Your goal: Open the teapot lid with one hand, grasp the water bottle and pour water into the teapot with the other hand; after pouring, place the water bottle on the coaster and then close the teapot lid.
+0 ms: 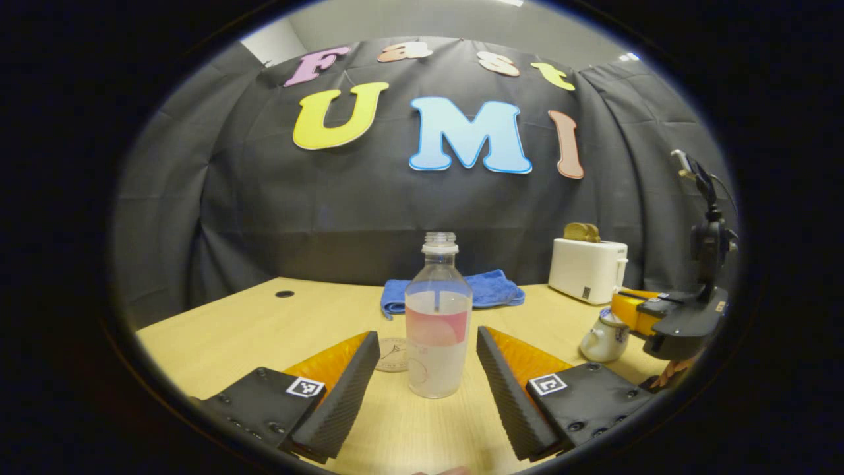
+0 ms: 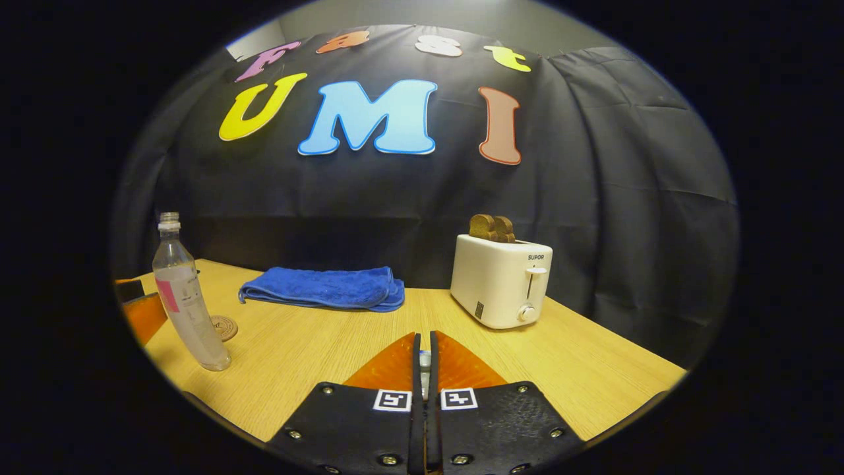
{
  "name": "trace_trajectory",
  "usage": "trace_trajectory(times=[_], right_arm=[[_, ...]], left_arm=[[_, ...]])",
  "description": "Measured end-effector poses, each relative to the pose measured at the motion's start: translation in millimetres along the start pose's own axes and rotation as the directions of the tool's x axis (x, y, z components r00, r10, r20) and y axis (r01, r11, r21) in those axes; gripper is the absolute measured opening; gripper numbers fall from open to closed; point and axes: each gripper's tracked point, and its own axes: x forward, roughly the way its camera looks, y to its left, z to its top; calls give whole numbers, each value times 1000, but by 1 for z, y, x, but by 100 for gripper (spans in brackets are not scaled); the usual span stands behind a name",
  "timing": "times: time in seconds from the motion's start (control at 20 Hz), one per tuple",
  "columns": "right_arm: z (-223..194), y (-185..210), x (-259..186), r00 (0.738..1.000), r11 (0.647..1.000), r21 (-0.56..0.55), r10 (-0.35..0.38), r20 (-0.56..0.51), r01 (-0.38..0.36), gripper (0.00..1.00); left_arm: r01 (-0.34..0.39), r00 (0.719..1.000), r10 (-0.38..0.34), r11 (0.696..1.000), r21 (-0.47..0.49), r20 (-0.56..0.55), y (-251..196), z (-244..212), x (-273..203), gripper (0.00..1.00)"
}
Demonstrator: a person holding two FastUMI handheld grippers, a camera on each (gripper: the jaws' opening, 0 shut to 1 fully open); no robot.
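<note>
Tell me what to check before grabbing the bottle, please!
1. Bottle standing upright on the table: ok.
2. Bottle cap off for pouring: ok, the mouth is open.
3. Left gripper open with one finger on each side of the bottle: ok, not touching it yet.
4. Coaster free for later: ok, it lies bare behind the bottle.
5. Teapot lid lifted: cannot tell; the right gripper is closed near the teapot's top.

Light wood table (image 2: 316,356). Water bottle (image 1: 438,323) stands upright on it, uncapped. Relative to bottle: coaster (image 1: 393,354) just behind-left, blue towel (image 1: 455,291) farther behind, white toaster (image 1: 587,268) behind-right, small teapot (image 1: 603,338) to right.
</note>
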Motion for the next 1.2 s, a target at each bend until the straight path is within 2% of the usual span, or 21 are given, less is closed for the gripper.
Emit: trace_trajectory(times=[0.2,0.35,0.5,0.7,0.85,0.95,1.2], right_arm=[[-1,5,-9,999,998,43,35,4,-35,2],[-2,6,-14,999,999,36,38,8,-38,2],[3,10,-19,998,998,26,50,32,-51,2],[5,15,-25,997,997,11,72,42,-72,2],[13,14,-33,995,997,4,71,65,-72,2],[18,14,-46,995,997,19,76,66,-78,2],[14,4,-96,995,994,56,91,42,-94,2]], left_arm=[[15,1000,-15,1000,13,17,-6,5,11,100],[16,1000,-16,1000,12,2,-9,2,25,100],[-13,1000,14,999,38,-26,-4,-5,48,100],[1,999,-1,1000,15,-42,-7,-12,72,100],[7,999,-7,1000,2,-42,-6,-15,77,91],[2,999,-1,1000,12,-51,0,-16,74,87],[0,998,3,999,52,-55,-3,-14,69,87]])
